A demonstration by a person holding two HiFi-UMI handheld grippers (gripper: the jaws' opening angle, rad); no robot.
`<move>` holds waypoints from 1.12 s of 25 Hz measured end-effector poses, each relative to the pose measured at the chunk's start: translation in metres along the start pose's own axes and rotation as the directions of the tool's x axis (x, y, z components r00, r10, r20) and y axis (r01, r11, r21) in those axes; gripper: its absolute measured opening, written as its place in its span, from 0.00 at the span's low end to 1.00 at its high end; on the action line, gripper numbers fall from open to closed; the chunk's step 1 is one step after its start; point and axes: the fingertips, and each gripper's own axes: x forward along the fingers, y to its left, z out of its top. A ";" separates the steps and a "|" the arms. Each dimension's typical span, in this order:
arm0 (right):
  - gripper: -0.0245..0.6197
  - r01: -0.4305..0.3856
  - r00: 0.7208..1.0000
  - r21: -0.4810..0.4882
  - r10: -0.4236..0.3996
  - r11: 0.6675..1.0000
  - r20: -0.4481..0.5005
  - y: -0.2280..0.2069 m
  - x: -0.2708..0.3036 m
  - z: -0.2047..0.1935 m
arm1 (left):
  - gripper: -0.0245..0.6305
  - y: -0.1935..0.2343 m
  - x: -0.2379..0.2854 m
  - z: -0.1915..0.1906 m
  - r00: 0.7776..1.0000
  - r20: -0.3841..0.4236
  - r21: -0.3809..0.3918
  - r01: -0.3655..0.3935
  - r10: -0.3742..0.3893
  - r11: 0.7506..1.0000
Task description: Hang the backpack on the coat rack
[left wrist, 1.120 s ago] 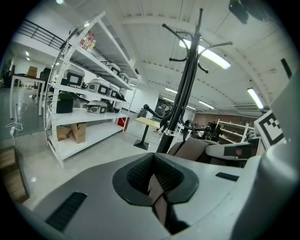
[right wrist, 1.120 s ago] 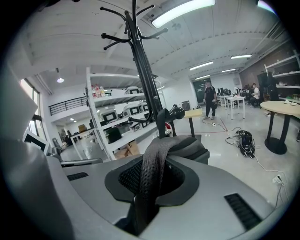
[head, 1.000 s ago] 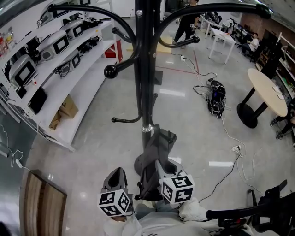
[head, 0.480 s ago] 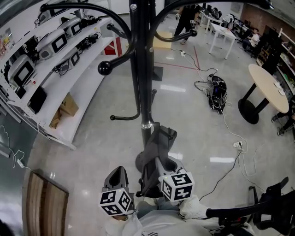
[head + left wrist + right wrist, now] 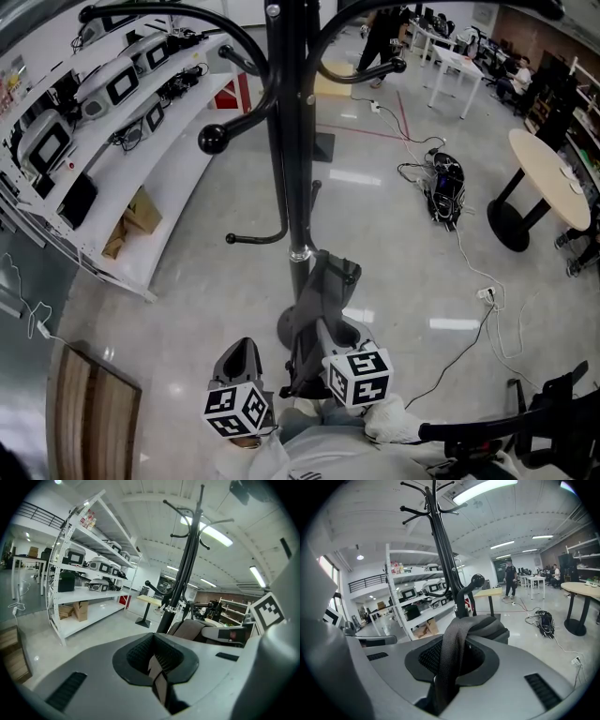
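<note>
The grey backpack (image 5: 323, 295) hangs low in front of me, close to the foot of the black coat rack (image 5: 286, 141). My right gripper (image 5: 319, 342) is shut on a dark mesh shoulder strap (image 5: 451, 658) that runs up out of its jaws to the backpack (image 5: 487, 626). My left gripper (image 5: 242, 354) is shut on a thin brownish strap (image 5: 158, 677), with the backpack (image 5: 193, 629) just beyond and to its right. The coat rack (image 5: 439, 541) rises straight ahead, and its curved hooks (image 5: 214, 141) are well above the backpack. The coat rack (image 5: 187, 559) also stands behind the bag in the left gripper view.
White shelving (image 5: 112, 141) with devices and cardboard boxes runs along the left. A round table (image 5: 544, 187) stands at the right, with a bundle of cables (image 5: 442, 192) on the floor. A person (image 5: 380, 42) stands far back, and a black chair (image 5: 525, 431) is by my right side.
Both grippers and the backpack keep their places and grips. Only the head view has drifted a little, so the rack pole sits slightly further left.
</note>
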 end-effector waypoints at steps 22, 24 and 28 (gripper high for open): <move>0.15 -0.048 0.999 -0.012 0.048 0.999 0.000 0.004 0.010 -0.010 | 0.04 -0.010 0.009 -0.006 1.000 -0.025 0.003 0.011 -0.011 1.000; 0.15 -0.060 0.998 -0.015 0.060 0.998 -0.007 0.006 0.010 -0.010 | 0.04 -0.012 0.009 -0.005 1.000 -0.022 0.004 0.009 -0.009 1.000; 0.15 -0.072 0.997 -0.020 0.072 0.997 -0.024 0.008 0.010 -0.011 | 0.04 -0.016 0.010 -0.003 1.000 -0.019 0.004 0.010 -0.010 1.000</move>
